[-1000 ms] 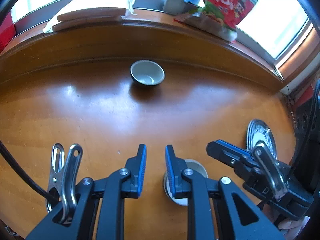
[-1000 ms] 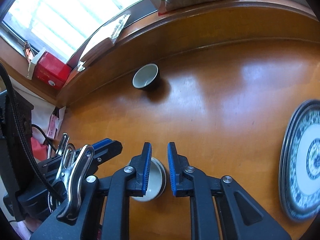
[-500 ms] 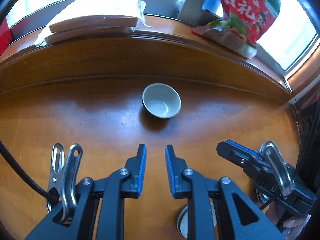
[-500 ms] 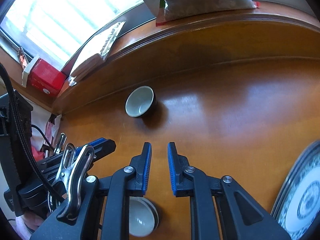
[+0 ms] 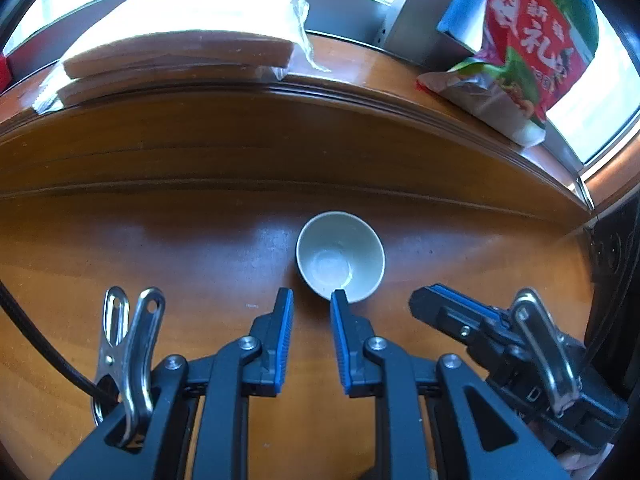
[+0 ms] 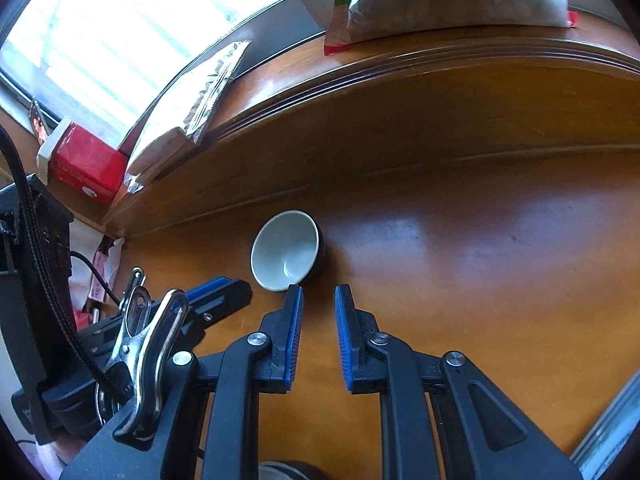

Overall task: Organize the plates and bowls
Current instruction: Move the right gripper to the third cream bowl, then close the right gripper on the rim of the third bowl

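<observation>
A small pale green bowl with a dark outside [image 5: 340, 258] stands upright on the wooden table, also in the right wrist view [image 6: 285, 251]. My left gripper [image 5: 311, 300] is open and empty, its right fingertip just in front of the bowl's near rim. My right gripper [image 6: 318, 296] is open and empty, its left fingertip at the bowl's near rim. Each gripper shows in the other's view, the right one [image 5: 500, 332] at the right and the left one [image 6: 192, 308] at the left. A plate edge [image 6: 608, 436] shows at the bottom right.
A raised wooden sill [image 5: 280, 120] runs behind the table. On it lie flat wrapped packs [image 5: 180, 56], a red and green snack bag [image 5: 520, 48] and a red box [image 6: 84, 168]. Another dish's rim [image 6: 288, 470] peeks out under my right gripper.
Both grippers have moved forward across the table toward the far bowl, which is now at their fingertips. The near bowl and the patterned plate have slid out of view behind them.
</observation>
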Demonstrator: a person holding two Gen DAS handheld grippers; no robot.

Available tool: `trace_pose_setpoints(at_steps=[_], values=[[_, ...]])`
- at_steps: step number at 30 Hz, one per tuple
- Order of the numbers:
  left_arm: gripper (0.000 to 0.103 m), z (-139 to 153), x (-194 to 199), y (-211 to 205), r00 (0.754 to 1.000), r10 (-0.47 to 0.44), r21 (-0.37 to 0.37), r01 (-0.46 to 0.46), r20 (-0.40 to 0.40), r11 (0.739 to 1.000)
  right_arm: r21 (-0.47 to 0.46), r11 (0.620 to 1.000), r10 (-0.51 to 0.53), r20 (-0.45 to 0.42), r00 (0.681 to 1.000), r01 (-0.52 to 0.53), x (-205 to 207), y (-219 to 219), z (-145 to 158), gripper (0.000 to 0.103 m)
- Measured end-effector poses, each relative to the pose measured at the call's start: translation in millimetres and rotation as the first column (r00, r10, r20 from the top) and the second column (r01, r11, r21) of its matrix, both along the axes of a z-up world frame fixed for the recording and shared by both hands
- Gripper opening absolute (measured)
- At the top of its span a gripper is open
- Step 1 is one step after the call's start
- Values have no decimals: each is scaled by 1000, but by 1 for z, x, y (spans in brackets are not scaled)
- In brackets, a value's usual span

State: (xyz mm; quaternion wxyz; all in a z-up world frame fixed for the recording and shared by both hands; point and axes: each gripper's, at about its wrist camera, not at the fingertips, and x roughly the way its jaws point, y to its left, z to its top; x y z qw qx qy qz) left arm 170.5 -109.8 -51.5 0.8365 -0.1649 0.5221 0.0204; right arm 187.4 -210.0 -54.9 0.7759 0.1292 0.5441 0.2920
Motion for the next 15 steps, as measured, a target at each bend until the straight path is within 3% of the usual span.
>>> trace_pose_setpoints(at_steps=[15], values=[[19, -15, -9, 18, 1000, 13, -20, -13, -8, 1000, 21, 1000, 15, -43, 999, -14, 24, 7, -23, 18]])
